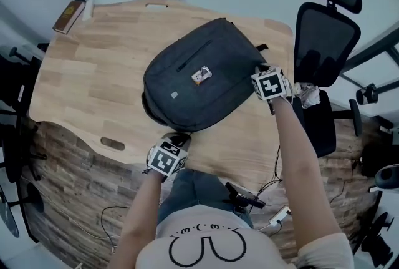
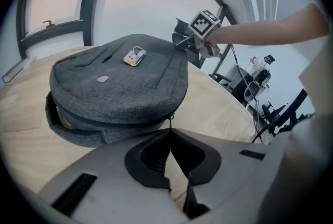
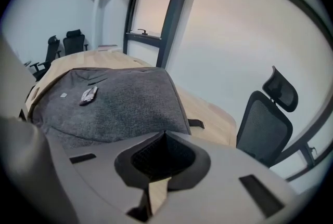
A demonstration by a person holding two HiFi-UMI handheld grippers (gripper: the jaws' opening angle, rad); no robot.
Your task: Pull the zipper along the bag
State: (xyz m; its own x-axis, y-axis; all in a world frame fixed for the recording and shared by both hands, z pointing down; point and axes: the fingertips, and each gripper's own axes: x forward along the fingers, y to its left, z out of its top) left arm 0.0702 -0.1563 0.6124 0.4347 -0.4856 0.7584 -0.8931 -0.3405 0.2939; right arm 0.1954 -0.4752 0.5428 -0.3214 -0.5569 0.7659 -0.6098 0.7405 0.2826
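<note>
Obscuring the bag point(image 3: 119, 103) edge, right gripper point(image 3: 164, 133) fingers point(image 3: 182, 160) meet.

I see a dark grey backpack point(image 1: 199, 80) lying flat on the wooden table point(image 1: 93, 74), front panel up, with a small light tag point(image 1: 201, 75) on it. Its side seam gapes at one corner. A thin zipper pull point(image 2: 170, 123) hangs from the near rim, its end at the closed left gripper point(image 2: 168, 132).

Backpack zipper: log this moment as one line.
left gripper: shut on zipper pull, backpack near edge | right gripper: shut at far corner, hold unclear | backpack: flat on table, zip partly open
</note>
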